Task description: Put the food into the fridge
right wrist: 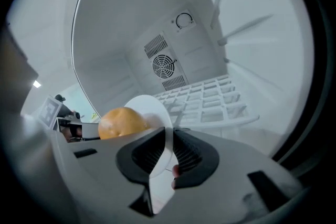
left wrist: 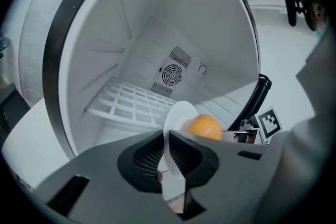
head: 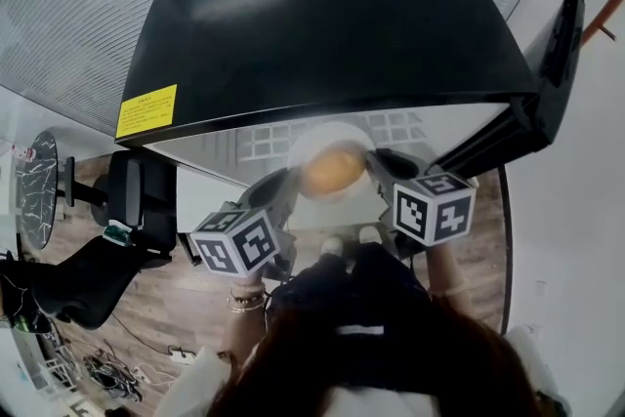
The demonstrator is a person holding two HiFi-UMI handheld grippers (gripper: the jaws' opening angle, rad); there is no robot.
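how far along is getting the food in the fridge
Done: the fridge stands open. In hand: the left tool and right tool each clamp the rim of the plate carrying the orange, just outside the opening. Left: set it inside, likely on the wire shelf, and let go.

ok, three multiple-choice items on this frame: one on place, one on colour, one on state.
1. Where is the orange?
A. on the fridge's wire shelf
B. on the plate
C. on the floor

2. What colour are the inside walls of the fridge?
A. white
B. black
C. blue

3. How is the left gripper?
A. open and empty
B. shut on the plate's rim
C. shut on the orange

Answers:
1 B: the orange sits on the plate, held in front of the open fridge.
2 A: both gripper views show white walls.
3 B: the left gripper view shows its jaws pinching the rim.
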